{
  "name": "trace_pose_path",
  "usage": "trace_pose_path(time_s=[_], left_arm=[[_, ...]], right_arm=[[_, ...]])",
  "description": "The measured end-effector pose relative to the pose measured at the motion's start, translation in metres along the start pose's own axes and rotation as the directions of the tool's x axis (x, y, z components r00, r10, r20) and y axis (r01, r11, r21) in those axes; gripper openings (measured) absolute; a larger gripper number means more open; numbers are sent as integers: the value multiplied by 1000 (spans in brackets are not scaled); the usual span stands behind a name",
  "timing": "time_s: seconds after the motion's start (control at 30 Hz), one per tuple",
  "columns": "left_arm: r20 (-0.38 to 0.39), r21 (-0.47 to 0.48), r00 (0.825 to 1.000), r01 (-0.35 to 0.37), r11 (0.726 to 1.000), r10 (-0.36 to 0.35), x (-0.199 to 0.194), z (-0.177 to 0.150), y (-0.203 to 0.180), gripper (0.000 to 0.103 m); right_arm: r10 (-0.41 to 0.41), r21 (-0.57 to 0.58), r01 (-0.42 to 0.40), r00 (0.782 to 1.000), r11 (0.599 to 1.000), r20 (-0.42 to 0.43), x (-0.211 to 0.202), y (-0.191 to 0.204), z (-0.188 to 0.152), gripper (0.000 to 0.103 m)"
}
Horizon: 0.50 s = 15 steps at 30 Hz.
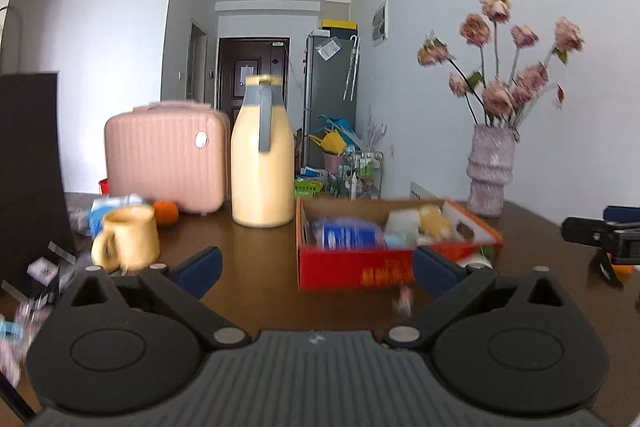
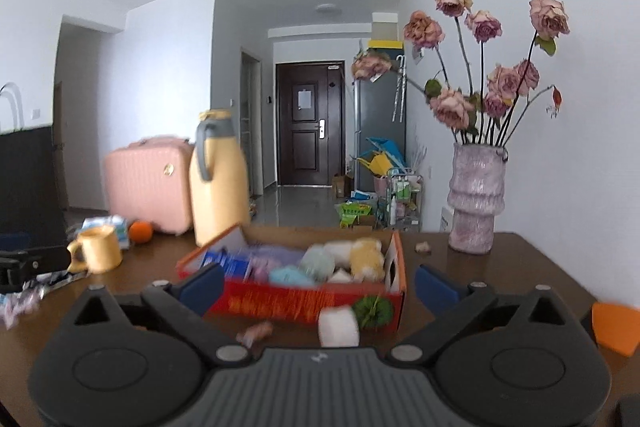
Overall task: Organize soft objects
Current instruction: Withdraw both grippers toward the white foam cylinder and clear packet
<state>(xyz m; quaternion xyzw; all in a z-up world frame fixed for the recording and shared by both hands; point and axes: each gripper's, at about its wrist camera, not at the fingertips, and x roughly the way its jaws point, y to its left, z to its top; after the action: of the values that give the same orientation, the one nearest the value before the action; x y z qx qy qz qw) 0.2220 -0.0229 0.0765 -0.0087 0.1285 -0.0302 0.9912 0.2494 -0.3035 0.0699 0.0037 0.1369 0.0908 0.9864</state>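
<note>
Right wrist: box point(image 2: 304, 297) (soft things inside)

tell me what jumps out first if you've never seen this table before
The red cardboard box stuffed with soft pastel bits sits mid-table, straight ahead of both wide-open, empty grippers, left gripper and right gripper. Behind it to the left stand a tall yellow jug and a pink case. At the right, against the wall, a ribbed vase holds dried pink roses.
</note>
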Motion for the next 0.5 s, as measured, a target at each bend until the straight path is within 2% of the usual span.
trace_pose_path(time_s=[0.13, 0.3, 0.4, 0.5], left_arm=[[-30, 1, 999, -13, 1000, 13, -36, -43, -5, 103], [-94, 16, 996, -7, 1000, 9, -68, -80, -9, 103], [-130, 26, 991, 22, 999, -18, -72, -90, -14, 103], [-150, 26, 988, 40, 999, -36, -64, -93, -19, 103]], right_arm=[[27, -8, -27, 999, 1000, -32, -28, 16, -44, 102], [56, -27, -59, 994, 998, -98, -55, 34, -96, 102], [64, -28, -69, 987, 997, -149, -62, 38, -115, 102], [47, -37, -54, 986, 998, -162, -66, 39, -122, 102]])
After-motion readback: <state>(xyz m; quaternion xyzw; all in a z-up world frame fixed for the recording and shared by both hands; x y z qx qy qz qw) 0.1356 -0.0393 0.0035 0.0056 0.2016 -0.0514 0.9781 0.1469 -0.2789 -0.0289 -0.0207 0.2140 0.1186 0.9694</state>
